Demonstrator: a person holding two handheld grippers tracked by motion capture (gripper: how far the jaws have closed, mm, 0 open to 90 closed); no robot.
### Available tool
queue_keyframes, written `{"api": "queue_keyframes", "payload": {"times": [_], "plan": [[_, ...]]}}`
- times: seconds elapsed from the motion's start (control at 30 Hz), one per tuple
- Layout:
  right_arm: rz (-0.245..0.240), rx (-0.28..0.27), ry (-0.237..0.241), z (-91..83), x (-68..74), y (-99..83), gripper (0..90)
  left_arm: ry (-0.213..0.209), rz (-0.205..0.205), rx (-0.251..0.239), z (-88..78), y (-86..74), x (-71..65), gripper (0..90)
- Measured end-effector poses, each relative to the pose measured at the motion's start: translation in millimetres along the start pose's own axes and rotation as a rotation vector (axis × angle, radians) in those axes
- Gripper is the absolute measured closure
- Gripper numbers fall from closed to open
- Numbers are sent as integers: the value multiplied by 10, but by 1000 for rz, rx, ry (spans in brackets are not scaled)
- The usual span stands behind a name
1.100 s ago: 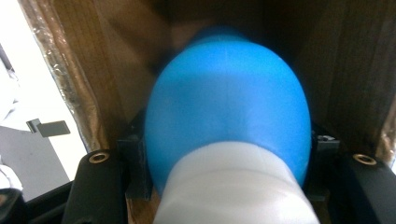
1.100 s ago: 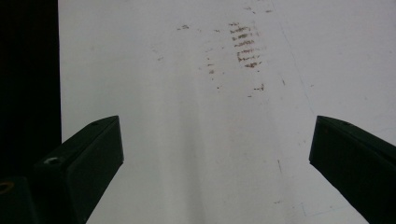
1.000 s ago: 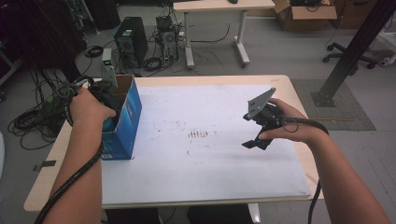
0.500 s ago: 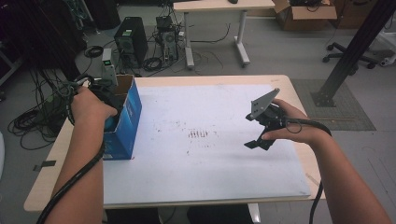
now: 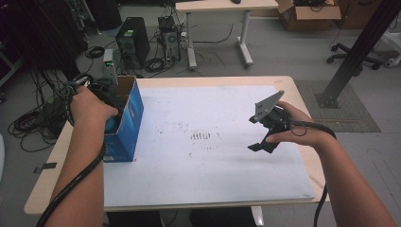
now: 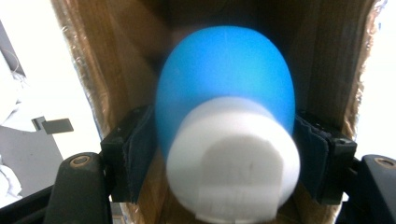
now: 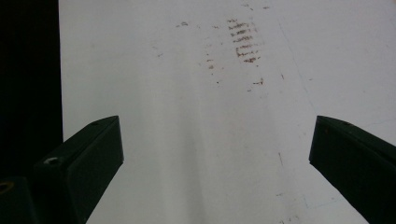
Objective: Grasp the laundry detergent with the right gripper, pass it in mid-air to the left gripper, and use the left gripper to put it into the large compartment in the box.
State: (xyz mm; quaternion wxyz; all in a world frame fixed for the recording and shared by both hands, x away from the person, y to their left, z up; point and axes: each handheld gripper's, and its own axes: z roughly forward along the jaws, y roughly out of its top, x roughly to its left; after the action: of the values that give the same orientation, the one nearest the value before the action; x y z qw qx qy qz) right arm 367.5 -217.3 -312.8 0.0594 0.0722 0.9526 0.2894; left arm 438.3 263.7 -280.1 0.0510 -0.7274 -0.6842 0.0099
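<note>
A blue cardboard box point(image 5: 126, 124) stands open-topped at the left edge of the white mat point(image 5: 208, 165). My left hand reaches into it from above. In the left gripper view, my left gripper point(image 6: 229, 149) is down between the brown inner walls point(image 6: 93, 70) of the box. Its padded jaws press on both sides of a blue bottle point(image 6: 224, 88) with a white cap point(image 6: 233, 163). My right gripper point(image 5: 252, 133) hovers over the right part of the mat with its jaws wide apart. The right gripper point(image 7: 215, 144) has nothing between its jaws and bare mat below.
The mat covers most of a wooden table point(image 5: 302, 101). Faint brown marks point(image 5: 203, 136) dot the mat's middle. Beyond the table are computer towers point(image 5: 132, 40), tangled cables point(image 5: 33, 118), another table point(image 5: 222, 7) and a black post point(image 5: 359, 52) at the right.
My right gripper has drifted slightly to the right above the mat. The left hand stays in the box.
</note>
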Motion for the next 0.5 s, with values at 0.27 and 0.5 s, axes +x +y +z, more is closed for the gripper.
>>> {"api": "queue_keyframes", "payload": {"times": [0.27,0.5], "plan": [[-3,0,4,-5,2,0,28,-12,-2,-31,-148,-53,21,235],[-10,-2,5,-1,7,40,27,-19,18,-49,-274,-92,-26,196]]}}
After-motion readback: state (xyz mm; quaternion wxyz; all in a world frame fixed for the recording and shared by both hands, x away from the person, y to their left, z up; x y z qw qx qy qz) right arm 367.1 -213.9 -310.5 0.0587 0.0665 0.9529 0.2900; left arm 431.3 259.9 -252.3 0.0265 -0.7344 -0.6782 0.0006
